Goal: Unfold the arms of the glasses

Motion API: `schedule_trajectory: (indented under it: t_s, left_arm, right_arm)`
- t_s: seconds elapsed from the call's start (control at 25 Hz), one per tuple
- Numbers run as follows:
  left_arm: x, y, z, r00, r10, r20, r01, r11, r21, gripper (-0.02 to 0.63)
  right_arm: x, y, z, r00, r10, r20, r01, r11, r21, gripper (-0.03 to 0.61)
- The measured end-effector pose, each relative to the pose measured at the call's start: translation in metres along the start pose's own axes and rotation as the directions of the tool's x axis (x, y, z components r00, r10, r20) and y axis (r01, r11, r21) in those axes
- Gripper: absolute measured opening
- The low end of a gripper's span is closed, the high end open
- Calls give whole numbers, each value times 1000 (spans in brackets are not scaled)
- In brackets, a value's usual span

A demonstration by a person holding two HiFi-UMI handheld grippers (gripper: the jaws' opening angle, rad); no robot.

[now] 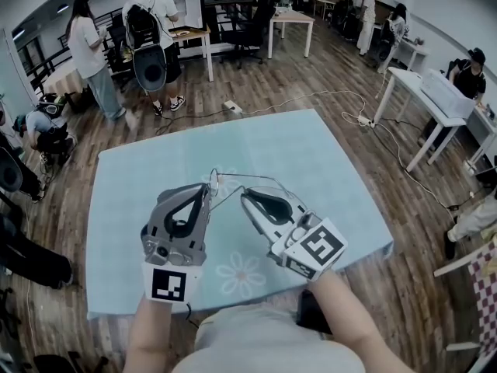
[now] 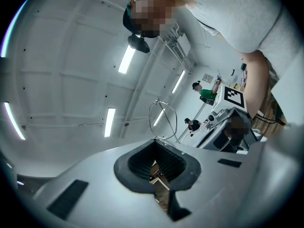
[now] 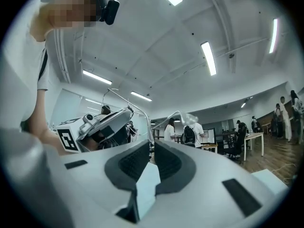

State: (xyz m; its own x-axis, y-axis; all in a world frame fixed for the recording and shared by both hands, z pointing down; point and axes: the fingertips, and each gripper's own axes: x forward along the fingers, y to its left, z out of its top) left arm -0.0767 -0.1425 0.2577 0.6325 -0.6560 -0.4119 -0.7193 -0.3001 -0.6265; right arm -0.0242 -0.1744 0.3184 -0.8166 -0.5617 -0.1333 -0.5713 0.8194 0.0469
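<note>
Thin wire-rimmed glasses hang in the air above the light blue table, held between my two grippers. My left gripper is shut on the frame; in the left gripper view one round lens rises just past its closed jaw tips. My right gripper comes in from the right, tips almost meeting the left one's. In the right gripper view its jaws are shut on a thin arm of the glasses, whose clear end piece points away. Both grippers tilt slightly upward.
The table stands on a wooden floor with cables and a power strip behind it. Several people stand among desks and chairs at the back. A white table stands at the right. The person's lap lies at the near table edge.
</note>
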Motion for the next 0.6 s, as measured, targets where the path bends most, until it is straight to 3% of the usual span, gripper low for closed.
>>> schedule_trajectory:
  t_s: [0.32, 0.6]
  left_arm:
    - [0, 2, -5, 1000, 6, -8, -6, 1000, 4, 8]
    - [-3, 10, -8, 1000, 16, -21, -16, 1000, 14, 8]
  right_arm:
    - [-4, -2, 1, 1000, 12, 9, -13, 1000, 14, 35]
    - [-10, 2, 7, 993, 92, 68, -97, 993, 74, 35]
